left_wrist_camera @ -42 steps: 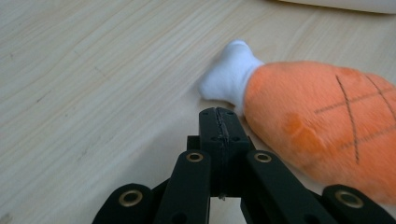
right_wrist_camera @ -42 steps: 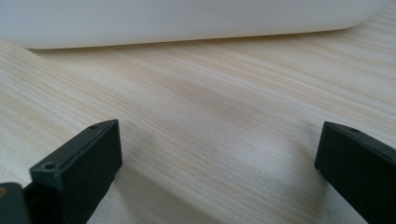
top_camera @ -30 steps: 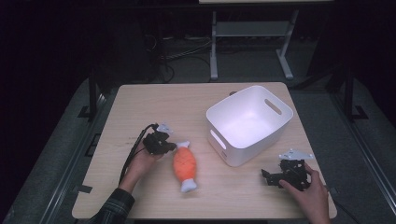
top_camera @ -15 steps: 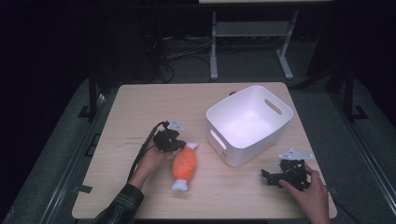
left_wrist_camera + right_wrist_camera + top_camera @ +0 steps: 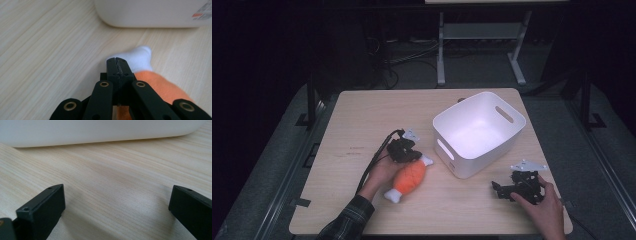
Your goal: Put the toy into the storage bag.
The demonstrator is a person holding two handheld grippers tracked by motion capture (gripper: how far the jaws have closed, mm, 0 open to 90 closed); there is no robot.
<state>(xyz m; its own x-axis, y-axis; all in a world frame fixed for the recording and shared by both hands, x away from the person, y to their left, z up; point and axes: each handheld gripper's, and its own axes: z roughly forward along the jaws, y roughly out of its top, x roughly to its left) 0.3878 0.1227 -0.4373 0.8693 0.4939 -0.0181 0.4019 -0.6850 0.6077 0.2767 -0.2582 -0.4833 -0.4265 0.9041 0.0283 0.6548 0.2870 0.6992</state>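
The orange plush toy lies on the tabletop just beside the white basket. The left tool, jaws pressed together and empty, sits at the toy's white end nearest the basket. The right tool rests with jaws apart.

Plush toy orange with white ends. Bin white, table light wood grain. Both grippers black, sleeve dark plaid.
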